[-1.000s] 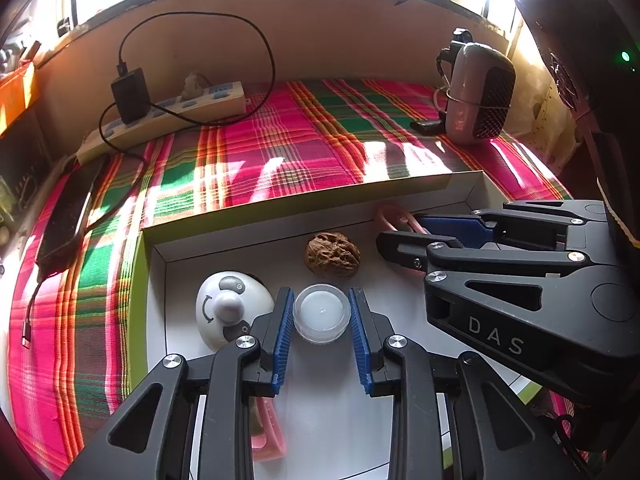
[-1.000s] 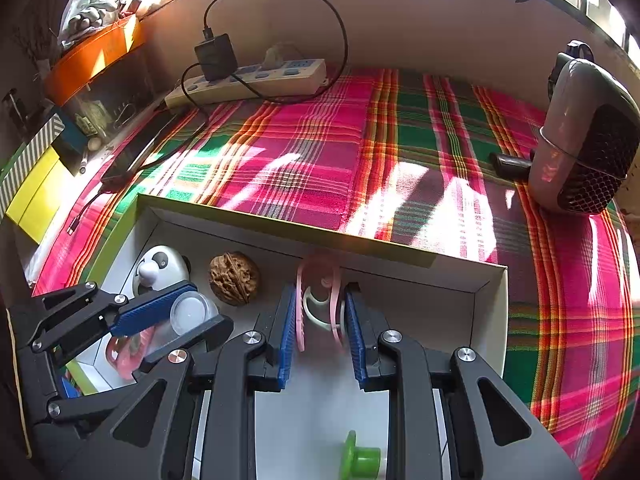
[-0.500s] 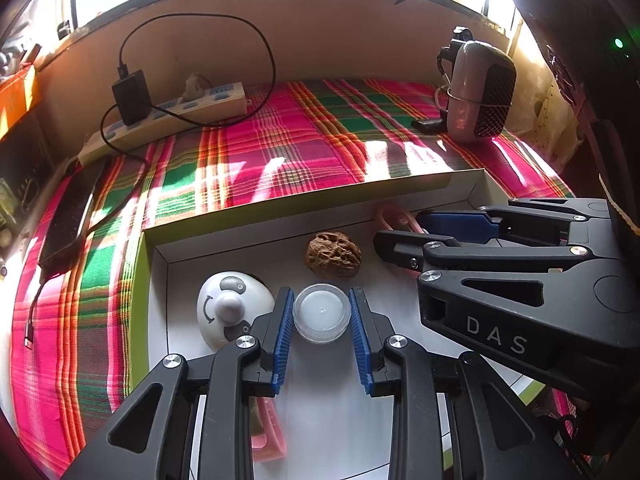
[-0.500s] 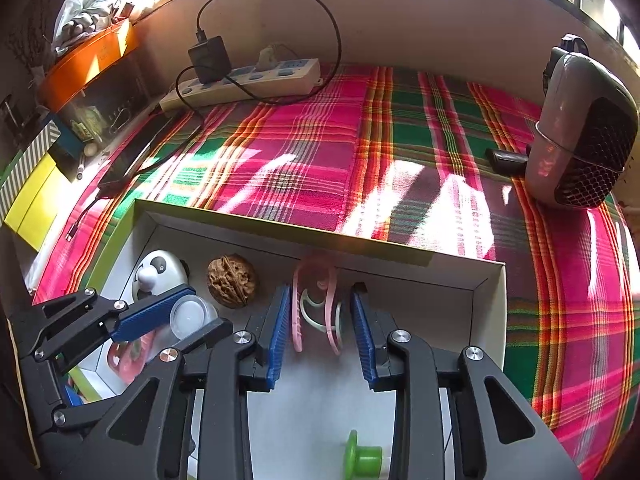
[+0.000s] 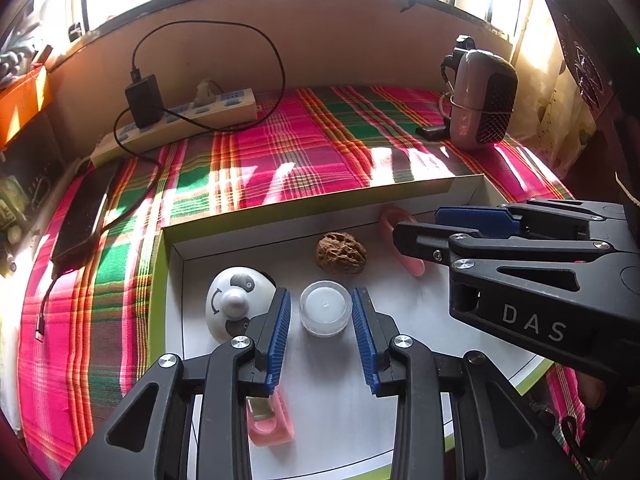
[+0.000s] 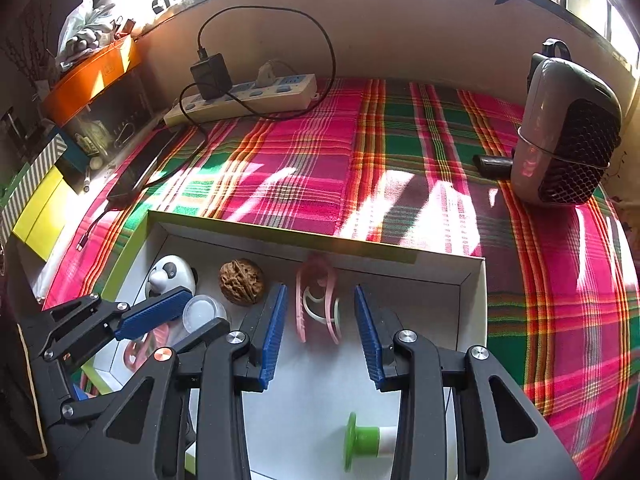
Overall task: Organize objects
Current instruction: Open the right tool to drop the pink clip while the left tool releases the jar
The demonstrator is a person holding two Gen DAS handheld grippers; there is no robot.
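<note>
Two claws hang over a shallow white tray (image 5: 176, 240) on the plaid-covered bench (image 5: 280, 152). The left claw (image 5: 323, 322) is opening, its blue pads just clear of the small clear pot (image 5: 325, 307) that stands on the tray floor between them. The right claw (image 6: 320, 326) is parted too, a gap on either side of the pink clip (image 6: 317, 304) lying between its pads. A walnut (image 5: 341, 253) and a panda-faced toy (image 5: 236, 300) sit just beyond the pot.

Power strip (image 5: 176, 120), heater (image 5: 482, 100), plaid cloth (image 5: 280, 152)
</note>
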